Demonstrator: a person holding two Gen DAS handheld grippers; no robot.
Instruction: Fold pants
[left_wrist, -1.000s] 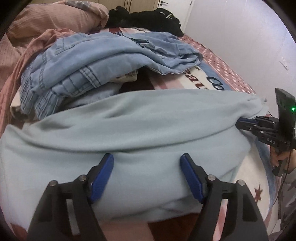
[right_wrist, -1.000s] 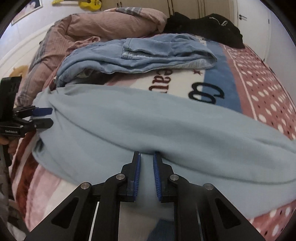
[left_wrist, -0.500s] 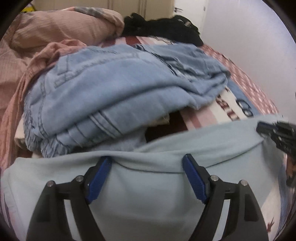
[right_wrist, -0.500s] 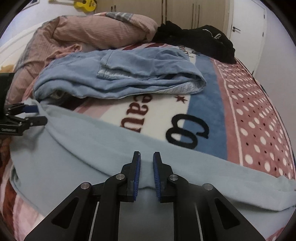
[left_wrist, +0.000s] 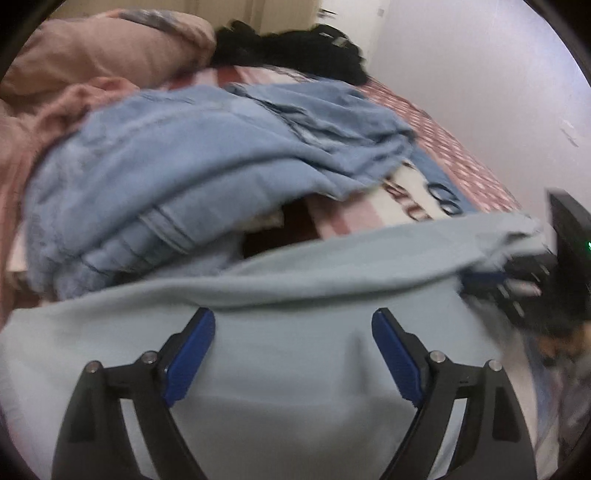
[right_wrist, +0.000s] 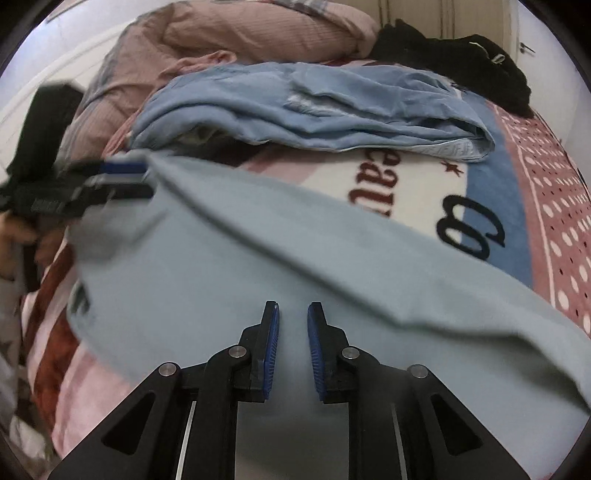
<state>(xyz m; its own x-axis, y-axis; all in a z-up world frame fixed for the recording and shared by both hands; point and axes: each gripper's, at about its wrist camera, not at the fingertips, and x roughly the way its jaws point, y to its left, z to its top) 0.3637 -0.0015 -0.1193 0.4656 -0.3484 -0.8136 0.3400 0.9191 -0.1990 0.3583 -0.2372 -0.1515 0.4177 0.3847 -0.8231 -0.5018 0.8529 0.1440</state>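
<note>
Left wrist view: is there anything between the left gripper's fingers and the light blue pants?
Nothing visible stands between them. The left gripper is open and the light blue pants lie directly in front of its fingers and across the gap. The denim pile lies farther back, beyond the pants.

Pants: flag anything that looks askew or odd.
The pale blue pants lie slanted across the bed, rumpled, with a diagonal ridge. Behind them the denim heap sits unfolded. No damage shows.

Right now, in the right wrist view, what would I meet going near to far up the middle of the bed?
Right hand-held gripper → pale blue pants → printed blanket → heap of denim clothes → pink duvet
</note>
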